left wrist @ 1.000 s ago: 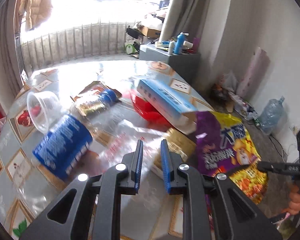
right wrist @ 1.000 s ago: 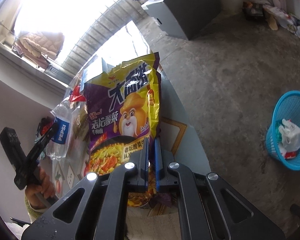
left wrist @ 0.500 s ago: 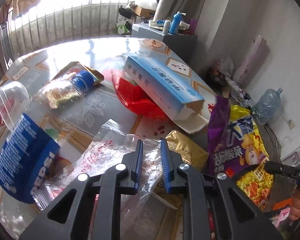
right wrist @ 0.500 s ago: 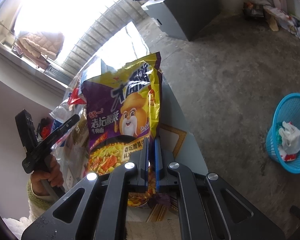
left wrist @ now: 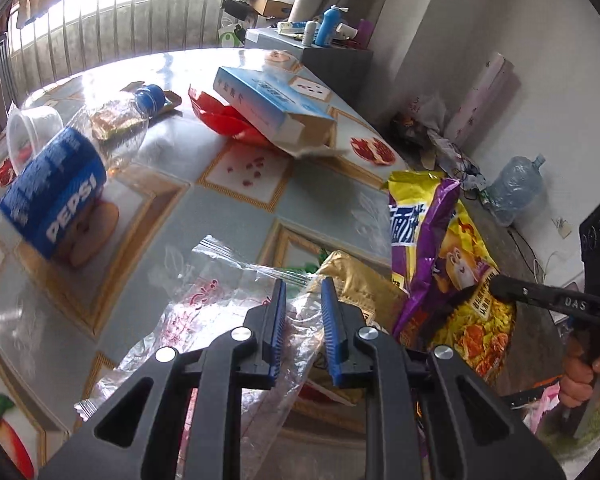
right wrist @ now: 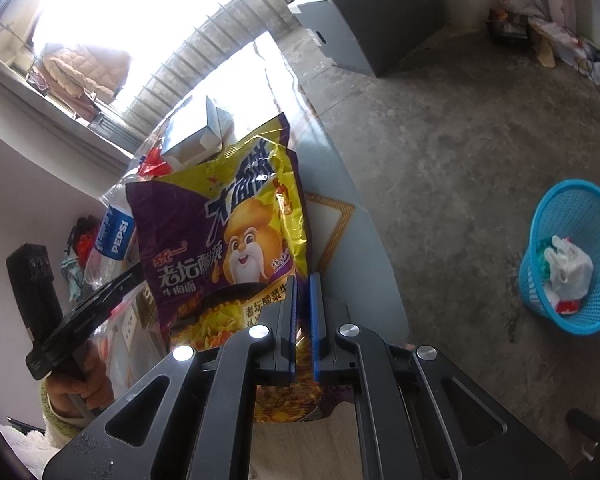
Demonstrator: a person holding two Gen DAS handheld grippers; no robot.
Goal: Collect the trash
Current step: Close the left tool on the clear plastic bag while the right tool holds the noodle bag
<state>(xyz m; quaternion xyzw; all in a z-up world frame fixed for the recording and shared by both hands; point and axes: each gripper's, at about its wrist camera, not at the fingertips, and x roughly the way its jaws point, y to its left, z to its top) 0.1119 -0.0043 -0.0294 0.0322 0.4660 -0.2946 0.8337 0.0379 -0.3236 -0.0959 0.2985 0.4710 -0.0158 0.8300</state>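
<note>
Two tongs work the littered bench (left wrist: 236, 184). Right tongs (right wrist: 303, 280) clench the noodle packet (right wrist: 220, 216) by its bottom edge; it hangs light, crinkly and slick. Left tongs (left wrist: 303, 284) stand slightly parted over a clear plastic bag (left wrist: 204, 300), flimsy and slippery, best pinched at a bunched fold.

Right fingers (right wrist: 303, 280) clamped; left fingers (left wrist: 329, 292) parted.
</note>
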